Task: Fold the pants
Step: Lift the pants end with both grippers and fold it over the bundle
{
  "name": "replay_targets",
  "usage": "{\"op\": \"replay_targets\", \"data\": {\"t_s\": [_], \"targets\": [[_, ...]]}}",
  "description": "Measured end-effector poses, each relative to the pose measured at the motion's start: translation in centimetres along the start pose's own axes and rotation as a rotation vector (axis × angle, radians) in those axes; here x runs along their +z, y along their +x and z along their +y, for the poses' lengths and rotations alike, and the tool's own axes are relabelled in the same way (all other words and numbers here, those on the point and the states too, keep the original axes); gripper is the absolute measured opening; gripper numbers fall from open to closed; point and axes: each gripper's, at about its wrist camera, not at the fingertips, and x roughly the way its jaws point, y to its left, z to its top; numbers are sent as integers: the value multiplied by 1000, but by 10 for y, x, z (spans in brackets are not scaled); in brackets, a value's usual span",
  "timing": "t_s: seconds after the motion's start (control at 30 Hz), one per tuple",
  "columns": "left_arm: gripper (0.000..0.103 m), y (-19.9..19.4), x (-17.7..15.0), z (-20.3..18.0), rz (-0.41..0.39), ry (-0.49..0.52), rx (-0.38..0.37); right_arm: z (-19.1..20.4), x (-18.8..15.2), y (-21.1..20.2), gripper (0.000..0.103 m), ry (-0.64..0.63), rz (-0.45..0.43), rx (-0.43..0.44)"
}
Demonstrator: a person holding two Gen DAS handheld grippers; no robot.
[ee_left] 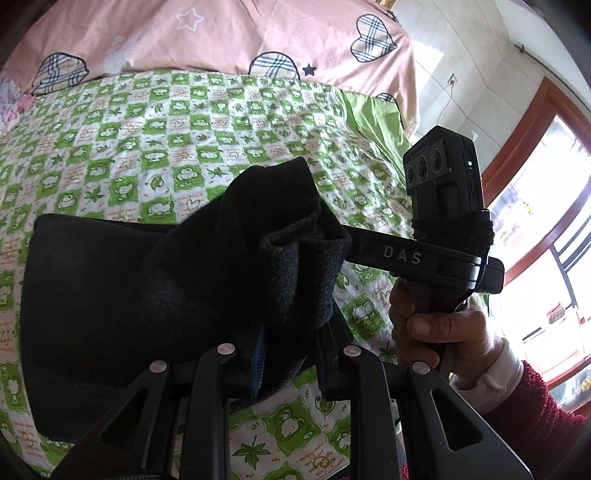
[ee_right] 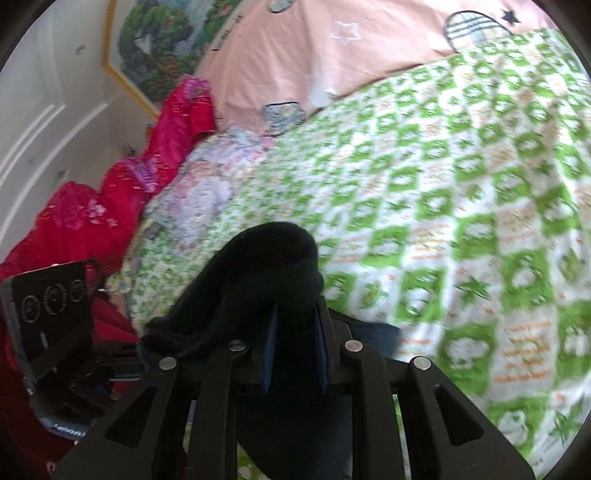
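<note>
The black pants (ee_left: 122, 295) lie on the green-and-white quilt (ee_left: 184, 140), with one end lifted. My left gripper (ee_left: 284, 343) is shut on a bunched fold of the pants, which rises over its fingers. The right gripper's body (ee_left: 424, 254), marked DAS, reaches in from the right, its tip buried in the same bunch. In the right wrist view my right gripper (ee_right: 295, 332) is shut on the black pants (ee_right: 266, 273), held above the quilt (ee_right: 461, 203). The left gripper's body (ee_right: 55, 332) shows at the left.
A pink duvet with hearts and stars (ee_left: 221, 33) lies at the bed's far side. Red bedding (ee_right: 122, 192) and a floral cloth (ee_right: 207, 184) lie at the bed's left. A window with a wooden frame (ee_left: 535, 177) is to the right.
</note>
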Motion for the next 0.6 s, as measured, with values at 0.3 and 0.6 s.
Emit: {"op": "replay_targets", "data": {"t_s": [0.3,0.6], "targets": [[55,4,-10,-12,17,55,-65,-4,-16,-41,48,111,-97,-263],[63,-17,-18,-11,12,35,-127,22,-13,-76,58,149,-225,-311]]}}
